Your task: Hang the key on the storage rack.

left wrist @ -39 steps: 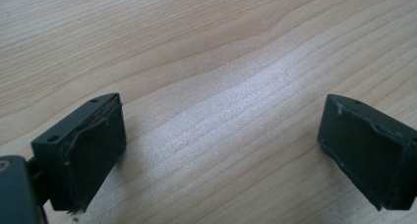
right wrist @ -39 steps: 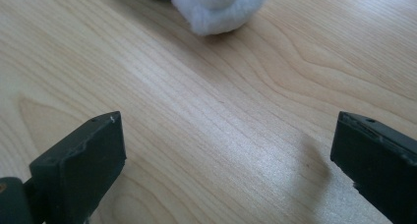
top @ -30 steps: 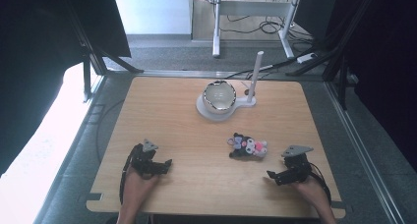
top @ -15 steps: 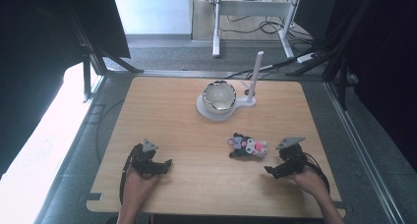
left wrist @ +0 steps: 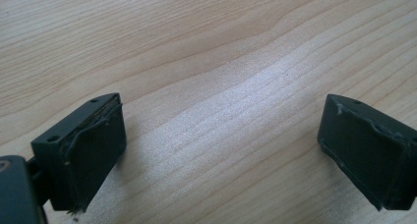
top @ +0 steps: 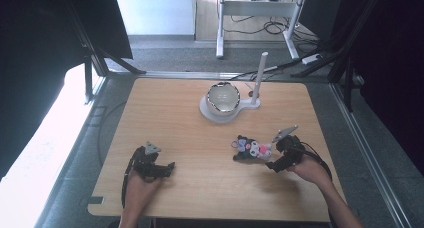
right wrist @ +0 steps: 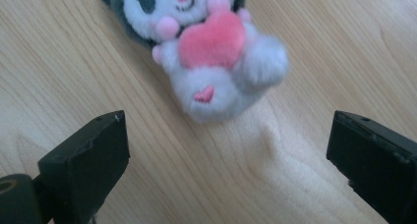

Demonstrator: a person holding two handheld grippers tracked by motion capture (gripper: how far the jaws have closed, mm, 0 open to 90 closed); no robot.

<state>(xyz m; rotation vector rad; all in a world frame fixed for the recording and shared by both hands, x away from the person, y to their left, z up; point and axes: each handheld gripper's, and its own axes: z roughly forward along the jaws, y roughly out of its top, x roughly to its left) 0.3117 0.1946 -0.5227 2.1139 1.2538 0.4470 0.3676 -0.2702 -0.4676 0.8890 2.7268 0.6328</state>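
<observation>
Right gripper (top: 276,163), lower right of the high view, has just been closing slightly; its jaws stand wide apart just beside the plush toy (top: 251,149), gripping nothing. Left gripper (top: 165,169), lower left, rests open on the worktop (top: 170,113).

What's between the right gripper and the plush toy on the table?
Nothing visible. The right gripper has its jaws open and points at the plush toy, which lies just ahead of them with bare wooden table in between. The jaws have just been closing slightly, with nothing between them.
</observation>
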